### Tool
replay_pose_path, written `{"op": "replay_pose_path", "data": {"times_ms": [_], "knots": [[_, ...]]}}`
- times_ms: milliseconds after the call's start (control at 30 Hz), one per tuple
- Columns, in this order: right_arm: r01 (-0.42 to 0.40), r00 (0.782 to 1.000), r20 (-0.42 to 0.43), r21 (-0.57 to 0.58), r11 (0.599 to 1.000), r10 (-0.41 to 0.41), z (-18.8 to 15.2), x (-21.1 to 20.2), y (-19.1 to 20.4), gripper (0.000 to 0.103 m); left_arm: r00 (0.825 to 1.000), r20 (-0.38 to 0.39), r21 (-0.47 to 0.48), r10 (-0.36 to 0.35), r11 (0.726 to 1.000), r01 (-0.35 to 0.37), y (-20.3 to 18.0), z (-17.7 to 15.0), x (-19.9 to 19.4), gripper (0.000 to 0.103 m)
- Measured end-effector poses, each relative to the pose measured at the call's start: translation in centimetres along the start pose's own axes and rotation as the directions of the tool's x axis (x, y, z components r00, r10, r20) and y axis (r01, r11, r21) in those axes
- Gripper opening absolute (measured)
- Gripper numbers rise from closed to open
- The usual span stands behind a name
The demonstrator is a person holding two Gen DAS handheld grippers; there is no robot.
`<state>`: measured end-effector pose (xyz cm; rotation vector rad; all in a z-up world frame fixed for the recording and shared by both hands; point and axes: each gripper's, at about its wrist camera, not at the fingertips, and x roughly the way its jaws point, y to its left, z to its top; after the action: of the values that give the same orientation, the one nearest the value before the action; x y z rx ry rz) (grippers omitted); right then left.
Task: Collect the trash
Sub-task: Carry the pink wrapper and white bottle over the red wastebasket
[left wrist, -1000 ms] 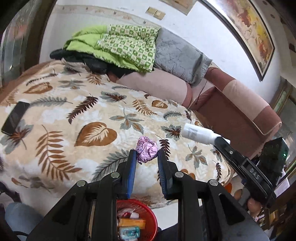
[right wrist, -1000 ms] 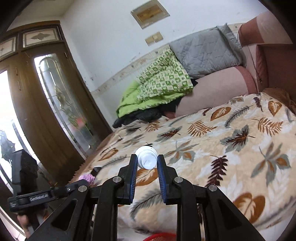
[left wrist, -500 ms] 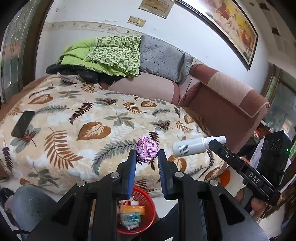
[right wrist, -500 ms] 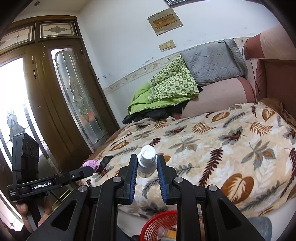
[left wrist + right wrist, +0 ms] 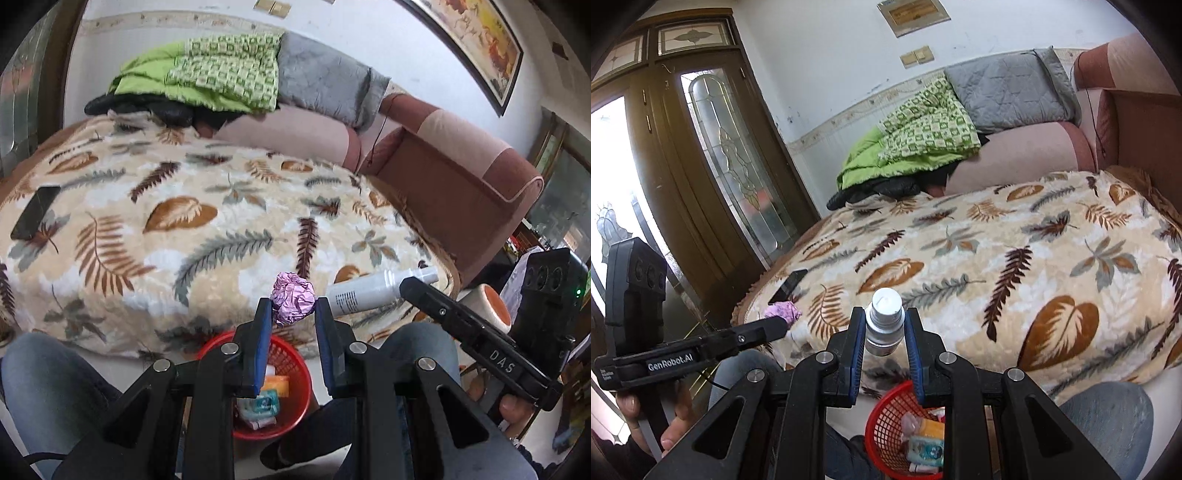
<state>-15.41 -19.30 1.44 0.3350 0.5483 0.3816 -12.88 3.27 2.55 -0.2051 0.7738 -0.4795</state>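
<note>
left tongs (image 5: 292, 314) pinch a foil ball (image 5: 293, 297); right tongs (image 5: 884, 325) clamp a bottle (image 5: 884, 319); a red basket (image 5: 295, 373) sits below both.

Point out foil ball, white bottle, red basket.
pink foil ball (image 5: 293, 297), left wrist view, crumpled front face.
white bottle (image 5: 885, 322), right wrist view, neck below cap.
red basket (image 5: 295, 387), left wrist view, inner mesh wall.
</note>
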Motion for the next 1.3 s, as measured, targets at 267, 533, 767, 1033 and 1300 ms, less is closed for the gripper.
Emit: {"op": "replay_pose_path", "data": {"times_ms": [267,533,767,1033,1300], "knots": [[0.004,0.999,-0.034,0.017,1.0,-0.003,-0.8,1.2,-0.4,0.023,0.999,-0.049,-0.018,0.0,1.0,-0.001,0.6,-1.0,1.5,0.022],[0.009,0.998,-0.062,0.028,1.0,-0.007,-1.4,2.1,-0.6,0.023,0.996,-0.086,-0.029,-0.004,1.0,0.001,1.3,-2.1,2.6,0.022],[0.019,0.996,-0.089,0.037,0.999,-0.016,-1.9,2.9,-0.9,0.023,0.994,-0.113,-0.038,-0.006,0.999,0.001,1.6,-2.8,3.5,0.022],[0.026,0.994,-0.109,0.067,0.997,-0.018,-2.4,3.5,-1.7,0.023,0.99,-0.14,-0.054,-0.008,0.999,0.001,2.0,-3.3,4.5,0.023],[0.033,0.991,-0.129,0.088,0.996,-0.021,-2.6,4.5,-2.5,0.023,0.985,-0.169,-0.095,-0.039,0.995,0.024,2.8,-3.6,5.6,0.023]]}}
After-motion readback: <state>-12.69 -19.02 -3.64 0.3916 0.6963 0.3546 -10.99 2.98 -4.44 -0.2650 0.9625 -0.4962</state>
